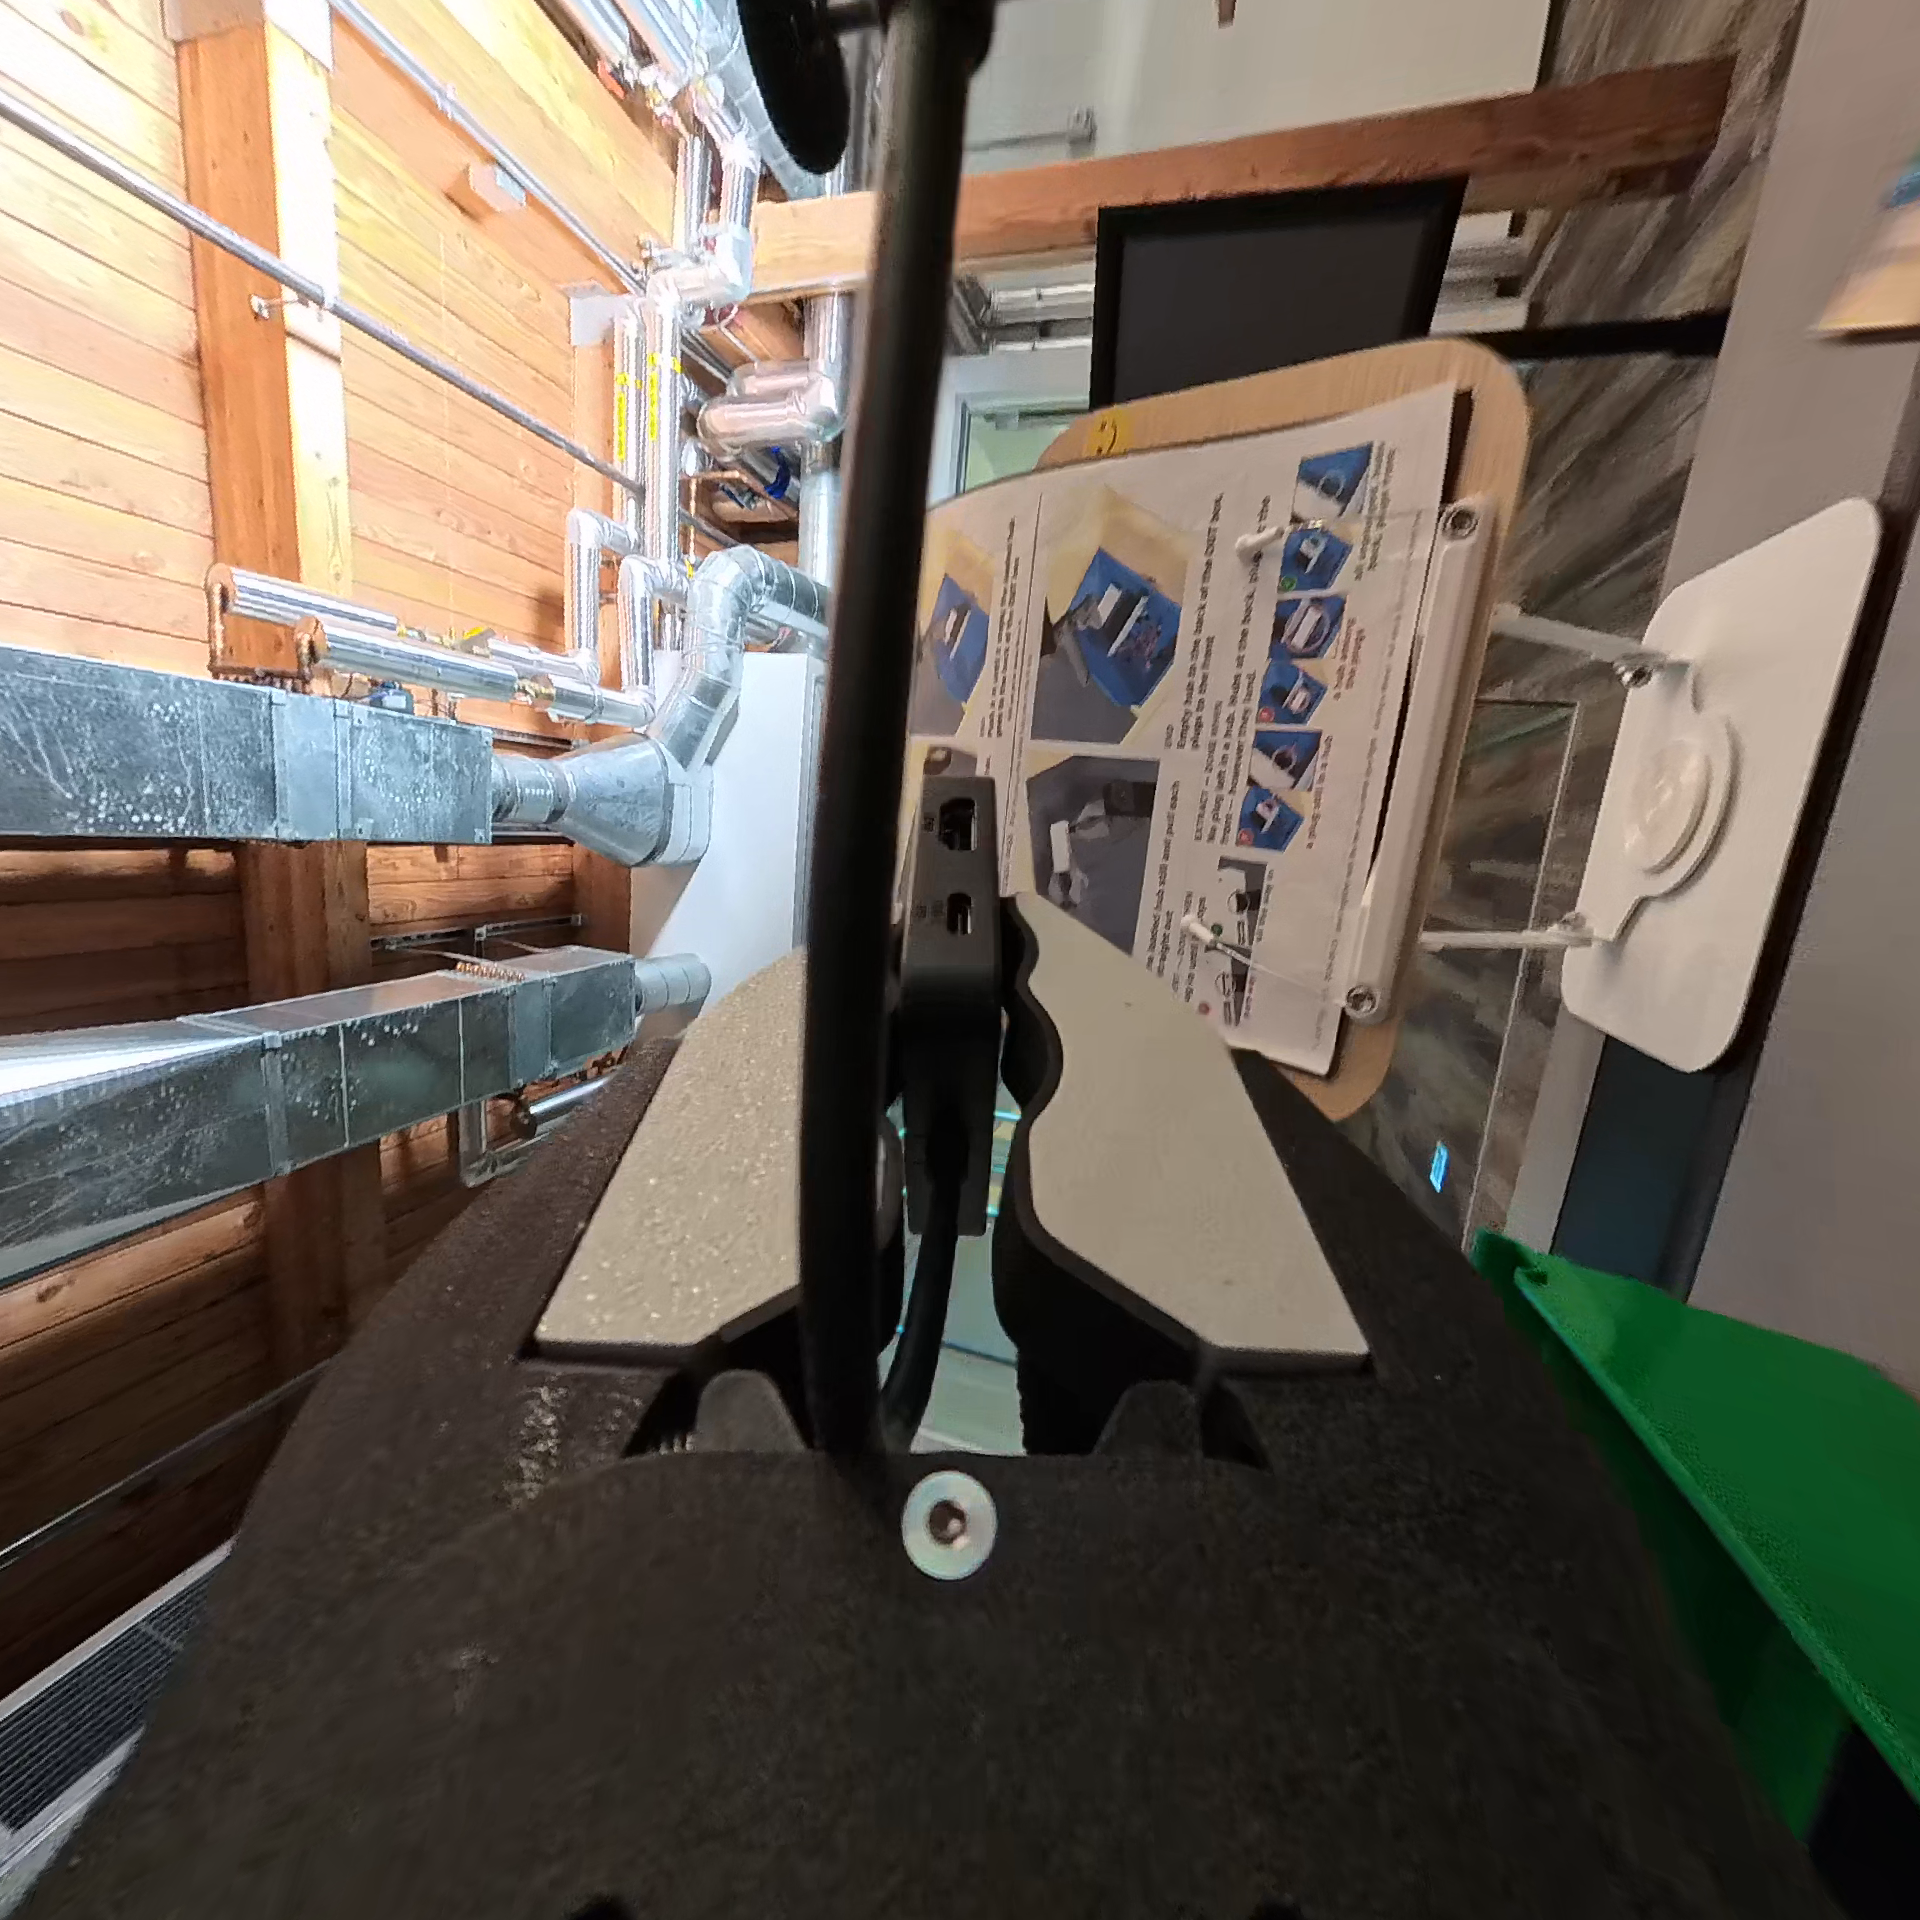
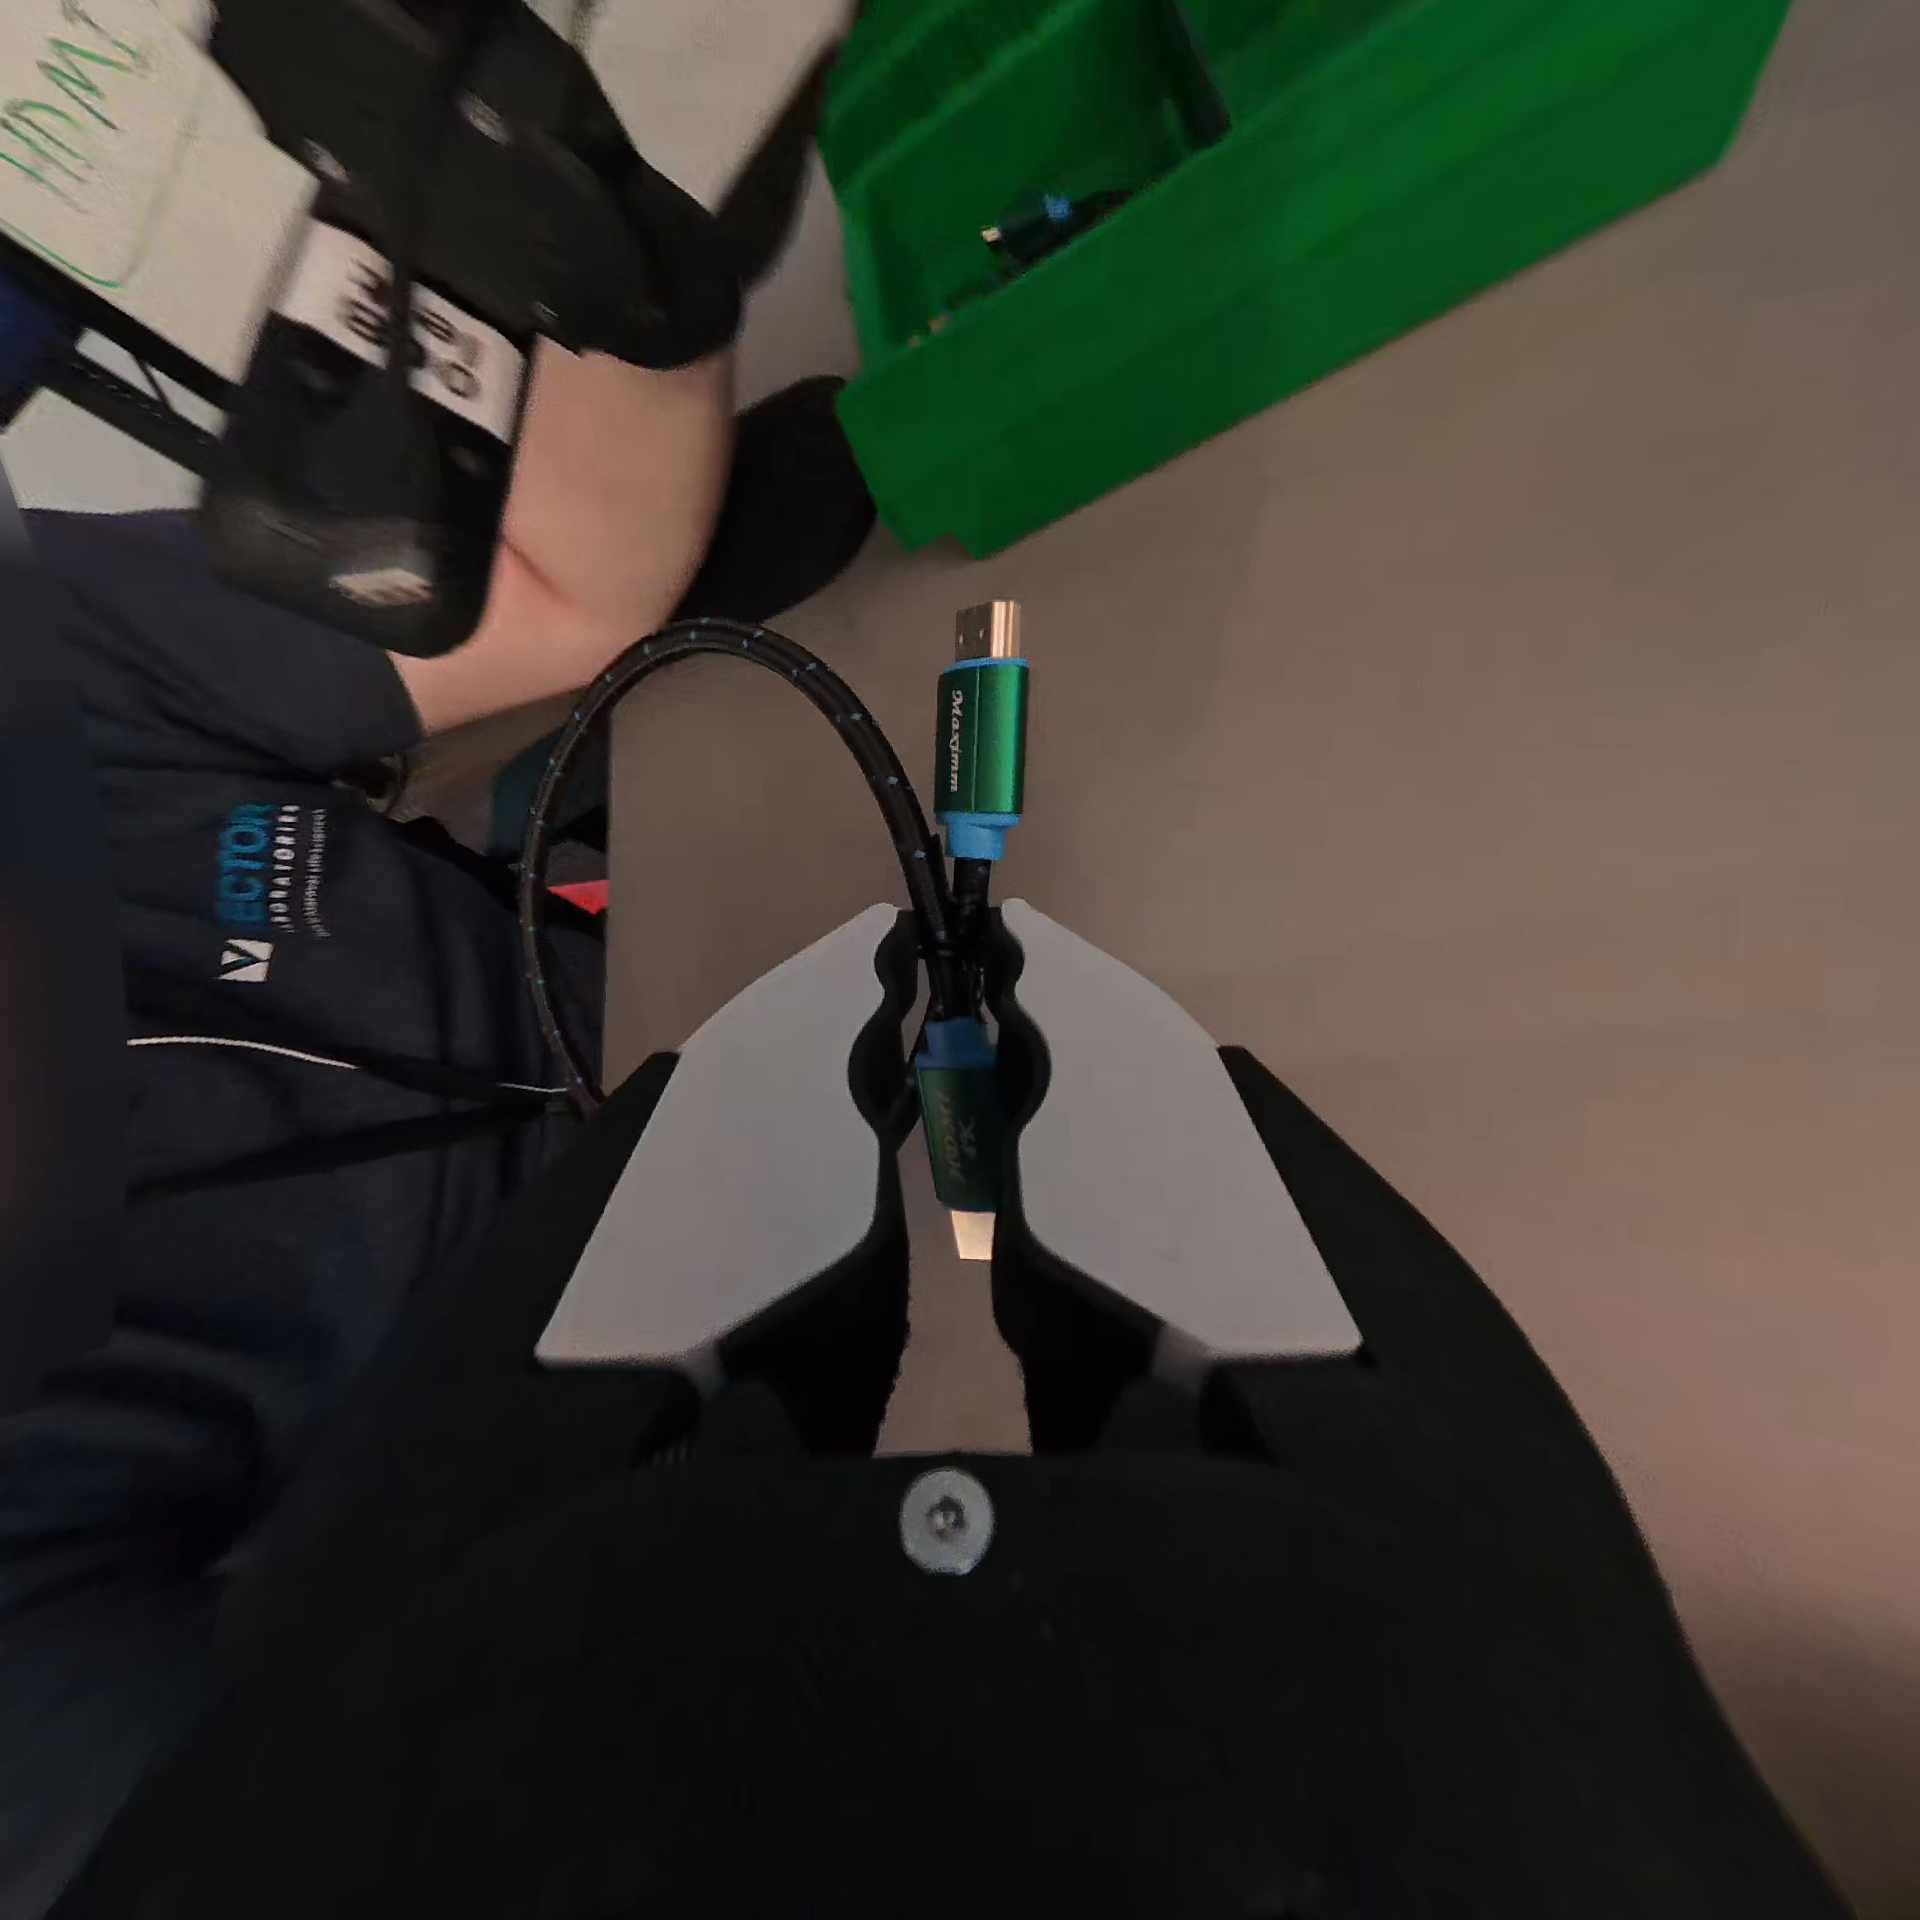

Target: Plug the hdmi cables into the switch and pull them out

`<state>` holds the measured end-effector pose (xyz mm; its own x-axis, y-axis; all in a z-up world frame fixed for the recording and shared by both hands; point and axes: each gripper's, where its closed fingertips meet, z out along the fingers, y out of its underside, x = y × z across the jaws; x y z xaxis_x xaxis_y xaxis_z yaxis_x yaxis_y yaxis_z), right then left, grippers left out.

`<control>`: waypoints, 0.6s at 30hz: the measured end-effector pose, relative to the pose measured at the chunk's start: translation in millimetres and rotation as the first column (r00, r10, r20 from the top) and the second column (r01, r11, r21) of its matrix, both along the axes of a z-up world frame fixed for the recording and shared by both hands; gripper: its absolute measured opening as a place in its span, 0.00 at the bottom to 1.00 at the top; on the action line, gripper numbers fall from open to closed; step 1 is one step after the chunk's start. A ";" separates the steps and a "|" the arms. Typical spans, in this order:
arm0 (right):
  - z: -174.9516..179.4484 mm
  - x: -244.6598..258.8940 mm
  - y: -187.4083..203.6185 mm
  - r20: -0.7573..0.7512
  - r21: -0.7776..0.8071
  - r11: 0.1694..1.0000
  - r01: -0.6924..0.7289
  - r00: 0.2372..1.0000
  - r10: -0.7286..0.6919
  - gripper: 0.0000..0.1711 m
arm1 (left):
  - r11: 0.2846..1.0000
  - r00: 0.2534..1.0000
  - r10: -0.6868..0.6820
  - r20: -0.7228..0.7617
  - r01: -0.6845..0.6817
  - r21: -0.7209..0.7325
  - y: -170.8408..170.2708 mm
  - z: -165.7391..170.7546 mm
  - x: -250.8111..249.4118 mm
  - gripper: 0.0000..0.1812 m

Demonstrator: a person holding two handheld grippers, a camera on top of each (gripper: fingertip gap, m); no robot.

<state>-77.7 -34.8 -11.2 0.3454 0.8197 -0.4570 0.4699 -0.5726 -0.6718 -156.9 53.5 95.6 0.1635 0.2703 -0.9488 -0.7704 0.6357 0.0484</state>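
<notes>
The left gripper (image 1: 951, 997) clamps its fingers on a black HDMI switch (image 1: 951, 894), lifted with ports facing outward toward a wooden clipboard (image 1: 1475, 582). The right gripper (image 2: 958, 925) pinches a doubled braided HDMI cable (image 2: 717, 665) above the grey tabletop (image 2: 1455, 831), one green plug (image 2: 982, 743) beyond the fingertips and bare surface toward the green bin (image 2: 1195, 312).

left gripper (image 1: 951, 997): clamped, raised | right gripper (image 2: 958, 935): clamped, lowered

Blurred at far left: other gripper (image 2: 364, 343); green bin (image 2: 1247, 260) cut off by top edge.
</notes>
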 end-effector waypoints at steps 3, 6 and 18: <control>19.5 4.4 -7.0 -0.048 0.032 0.999 -0.003 0.999 0.005 0.08 | 0.998 0.998 -0.064 0.004 0.064 -0.005 -11.5 -5.0 11.8 0.09; 27.6 9.1 -5.6 -0.064 0.051 0.998 0.026 0.998 -0.023 0.08 | 0.994 0.994 -0.105 -0.001 0.105 -0.024 -20.9 -12.1 23.5 0.08; 30.4 16.4 0.1 -0.006 0.121 0.988 0.092 0.996 -0.092 0.08 | 0.992 0.981 -0.123 -0.150 0.116 -0.052 -29.1 -49.5 48.8 0.08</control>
